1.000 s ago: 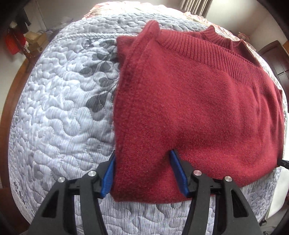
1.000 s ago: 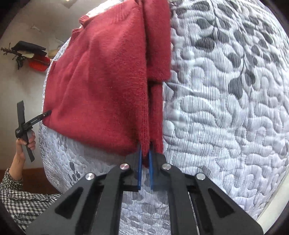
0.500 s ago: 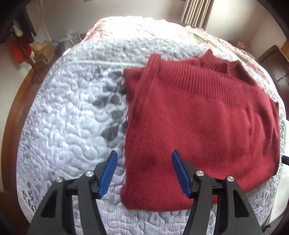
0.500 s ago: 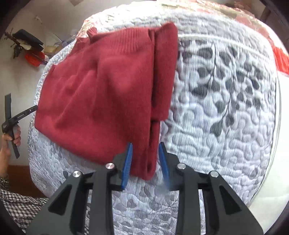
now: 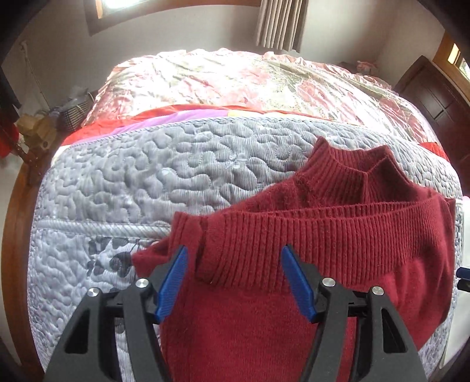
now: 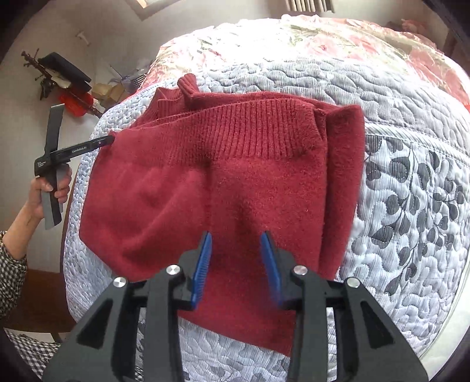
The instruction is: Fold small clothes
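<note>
Bedroom w/ pale walls, curtain (image 5: 279, 23) at 12 o'clock in the left wrist view, dark wood door (image 5: 434, 97) at 2. Bed (image 5: 123, 188) carries a grey-white quilted cover w/ leaf print; a floral pink blanket (image 5: 241, 79) lies beyond it.

Red sweater (image 6: 229, 182) lies on the quilt, folded, ribbed hem doubled over toward the collar. Ribbed collar (image 5: 349, 173) sticks up at 1 o'clock in the left view.

My left gripper (image 5: 235, 282) hangs over the sweater's left part, blue fingers (image 5: 171, 282) spread wide, nothing pinched; the ribbed band sits betw. them. Can't tell if the tips touch the knit.

My right gripper (image 6: 236, 270) is over the near middle of the sweater, fingers (image 6: 201, 267) spread too, gripping nothing. Right pad looks blurred.

At 9 o'clock in the right view, my left hand (image 6: 48, 191) holds the other tool's handle, checked sleeve (image 6: 11, 264) below it. Clutter by the wall at 10 o'clock, incl. sth red (image 6: 75, 102).
</note>
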`<state>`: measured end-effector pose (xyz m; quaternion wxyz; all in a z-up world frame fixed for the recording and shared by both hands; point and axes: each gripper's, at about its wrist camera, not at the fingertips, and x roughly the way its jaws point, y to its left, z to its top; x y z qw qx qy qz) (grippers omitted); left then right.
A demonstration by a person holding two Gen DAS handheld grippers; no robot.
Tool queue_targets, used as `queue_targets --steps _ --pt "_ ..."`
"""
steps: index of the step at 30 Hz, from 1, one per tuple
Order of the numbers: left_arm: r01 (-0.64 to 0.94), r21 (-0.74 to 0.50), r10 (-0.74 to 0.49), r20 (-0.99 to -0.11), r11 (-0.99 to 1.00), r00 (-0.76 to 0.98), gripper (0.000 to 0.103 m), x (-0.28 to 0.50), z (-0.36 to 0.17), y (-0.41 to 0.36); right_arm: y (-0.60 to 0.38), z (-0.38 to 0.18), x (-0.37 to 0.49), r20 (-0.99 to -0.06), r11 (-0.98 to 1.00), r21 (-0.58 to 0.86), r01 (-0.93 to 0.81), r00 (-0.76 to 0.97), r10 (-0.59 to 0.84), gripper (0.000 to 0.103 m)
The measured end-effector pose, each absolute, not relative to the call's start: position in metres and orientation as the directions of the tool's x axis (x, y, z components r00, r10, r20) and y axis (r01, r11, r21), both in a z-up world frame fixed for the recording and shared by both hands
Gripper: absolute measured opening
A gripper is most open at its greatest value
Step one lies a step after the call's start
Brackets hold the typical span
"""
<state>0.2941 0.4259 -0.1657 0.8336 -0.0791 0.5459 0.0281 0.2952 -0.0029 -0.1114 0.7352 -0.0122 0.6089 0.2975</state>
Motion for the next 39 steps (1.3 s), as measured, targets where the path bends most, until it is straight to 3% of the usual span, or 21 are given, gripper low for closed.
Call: queue_targets --steps 1,2,3,6,8,12,15,21,22,24,26,32,34,35,36,39 --pt "-0.137 -0.116 -0.054 -0.918 0.984 0.394 0.066 0.299 -0.171 0.427 -0.004 -0.114 0.297 -0.901 0.825 0.353 -0.442 0.076 0.426 0.036" --pt "-0.145 -0.124 -0.060 -0.922 0.982 0.383 0.058 0.302 -0.177 0.429 -0.006 -0.116 0.299 -0.902 0.828 0.356 -0.434 0.074 0.426 0.036" --pt "-0.150 -0.134 -0.069 -0.925 0.980 0.374 0.043 0.305 -0.182 0.430 -0.006 -0.117 0.301 -0.903 0.831 0.356 -0.428 0.073 0.424 0.036" --pt "-0.159 -0.138 -0.071 -0.927 0.978 0.369 0.010 0.308 -0.194 0.431 -0.013 -0.122 0.305 -0.905 0.841 0.360 -0.403 0.068 0.420 0.036" --pt "-0.147 -0.162 -0.092 -0.915 0.976 0.394 0.000 0.305 -0.190 0.430 -0.019 -0.125 0.309 -0.905 0.846 0.367 -0.386 0.064 0.422 0.036" --pt "-0.251 -0.197 -0.046 -0.862 0.948 0.504 0.000 0.291 -0.167 0.450 -0.025 -0.134 0.315 -0.909 0.858 0.367 -0.358 0.057 0.413 0.036" --pt "-0.359 -0.150 0.044 -0.876 0.921 0.481 0.000 0.296 -0.172 0.479 -0.024 -0.143 0.318 -0.918 0.868 0.352 -0.350 0.051 0.393 0.034" --pt "-0.301 -0.242 -0.078 -0.880 0.922 0.468 0.002 0.295 -0.173 0.484 -0.020 -0.147 0.323 -0.916 0.866 0.359 -0.347 0.049 0.399 0.036" --pt "-0.272 -0.254 -0.105 -0.880 0.928 0.464 0.004 0.295 -0.172 0.479 -0.021 -0.147 0.325 -0.915 0.866 0.362 -0.344 0.048 0.401 0.036" --pt "-0.203 -0.251 -0.136 -0.881 0.946 0.454 0.022 0.297 -0.171 0.466 -0.023 -0.149 0.327 -0.914 0.866 0.369 -0.338 0.040 0.405 0.036" --pt "-0.153 -0.230 -0.140 -0.884 0.961 0.447 0.031 0.300 -0.173 0.454 -0.023 -0.149 0.328 -0.914 0.866 0.368 -0.337 0.039 0.404 0.036" --pt "-0.061 -0.178 -0.144 -0.918 0.982 0.371 0.047 0.321 -0.193 0.433 -0.021 -0.151 0.327 -0.913 0.865 0.373 -0.336 0.035 0.408 0.039" --pt "-0.028 -0.174 -0.152 -0.919 0.984 0.364 0.047 0.325 -0.194 0.428 -0.023 -0.152 0.327 -0.912 0.864 0.376 -0.335 0.033 0.409 0.039" --pt "-0.008 -0.181 -0.166 -0.918 0.983 0.361 0.034 0.326 -0.193 0.425 -0.023 -0.152 0.327 -0.910 0.864 0.380 -0.330 0.031 0.413 0.039" --pt "0.009 -0.194 -0.185 -0.918 0.981 0.352 0.009 0.328 -0.193 0.423 -0.025 -0.153 0.327 -0.908 0.863 0.387 -0.325 0.029 0.418 0.039" --pt "0.034 -0.198 -0.197 -0.913 0.980 0.356 0.005 0.327 -0.191 0.420 -0.029 -0.154 0.329 -0.903 0.862 0.401 -0.310 0.025 0.429 0.039"
